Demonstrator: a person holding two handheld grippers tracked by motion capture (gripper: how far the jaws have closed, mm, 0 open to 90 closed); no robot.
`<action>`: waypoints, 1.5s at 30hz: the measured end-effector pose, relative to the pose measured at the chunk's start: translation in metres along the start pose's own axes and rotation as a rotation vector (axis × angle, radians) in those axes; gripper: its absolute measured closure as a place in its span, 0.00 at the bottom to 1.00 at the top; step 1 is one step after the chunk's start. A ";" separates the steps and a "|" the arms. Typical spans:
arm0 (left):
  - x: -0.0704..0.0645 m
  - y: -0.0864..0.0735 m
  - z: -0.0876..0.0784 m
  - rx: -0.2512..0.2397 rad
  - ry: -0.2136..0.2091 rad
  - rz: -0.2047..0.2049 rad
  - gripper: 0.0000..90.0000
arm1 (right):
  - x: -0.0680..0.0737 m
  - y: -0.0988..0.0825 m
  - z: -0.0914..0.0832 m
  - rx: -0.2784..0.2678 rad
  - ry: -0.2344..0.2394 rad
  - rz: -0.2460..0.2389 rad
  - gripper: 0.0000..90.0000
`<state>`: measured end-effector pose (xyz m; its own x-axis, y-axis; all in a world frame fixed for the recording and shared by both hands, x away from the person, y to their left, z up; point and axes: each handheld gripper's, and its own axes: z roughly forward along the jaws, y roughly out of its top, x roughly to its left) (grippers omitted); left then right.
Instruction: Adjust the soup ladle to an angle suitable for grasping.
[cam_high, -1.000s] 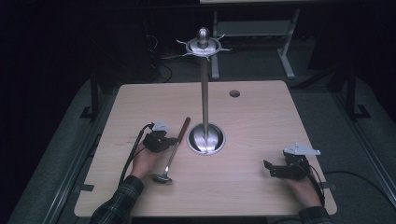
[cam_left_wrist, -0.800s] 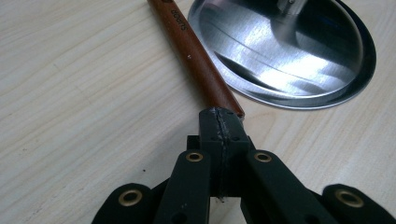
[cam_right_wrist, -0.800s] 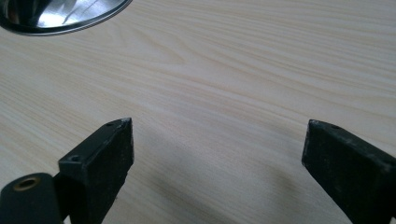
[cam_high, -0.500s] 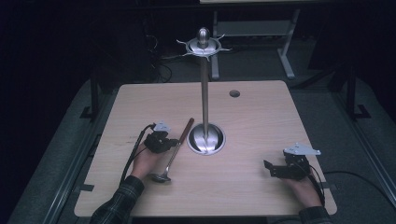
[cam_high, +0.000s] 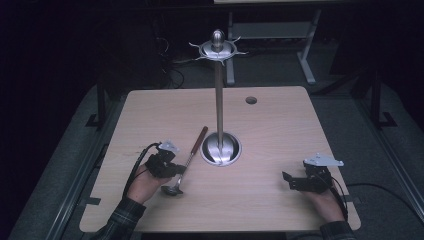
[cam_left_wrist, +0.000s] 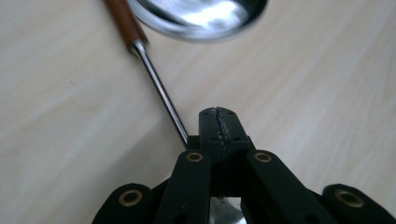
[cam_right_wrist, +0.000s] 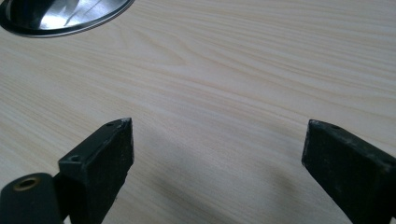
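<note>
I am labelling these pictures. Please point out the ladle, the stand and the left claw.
ladle (cam_high: 190, 152): high view, on its metal shaft.
stand (cam_high: 219, 107): high view, on the upright pole.
left claw (cam_left_wrist: 219, 123): left gripper view, at the seam between its shut tips.

— What's the surface?
— A pale wooden table (cam_high: 280, 130), a round hole (cam_high: 251, 100) near its far edge.
— And on it?
— The stand's steel base (cam_high: 221, 149) and a ladle's bowl (cam_high: 172, 190)
</note>
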<state>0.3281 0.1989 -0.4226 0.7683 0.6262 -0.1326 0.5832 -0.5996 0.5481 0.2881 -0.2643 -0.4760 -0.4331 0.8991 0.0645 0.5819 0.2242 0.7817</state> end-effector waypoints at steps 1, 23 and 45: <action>-0.002 -0.001 0.002 0.014 0.003 0.004 1.00 | 0.000 0.000 0.000 -0.001 0.000 0.001 0.09; -0.004 -0.003 0.024 0.139 0.027 0.001 1.00 | 0.000 0.000 0.000 0.001 0.001 -0.003 0.09; 0.027 -0.013 0.004 0.119 0.121 -0.057 1.00 | 0.000 0.000 0.000 -0.002 0.000 0.000 0.09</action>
<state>0.3424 0.2212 -0.4366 0.7001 0.7119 -0.0562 0.6573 -0.6117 0.4402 0.2882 -0.2648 -0.4758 -0.4329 0.8991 0.0645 0.5805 0.2233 0.7831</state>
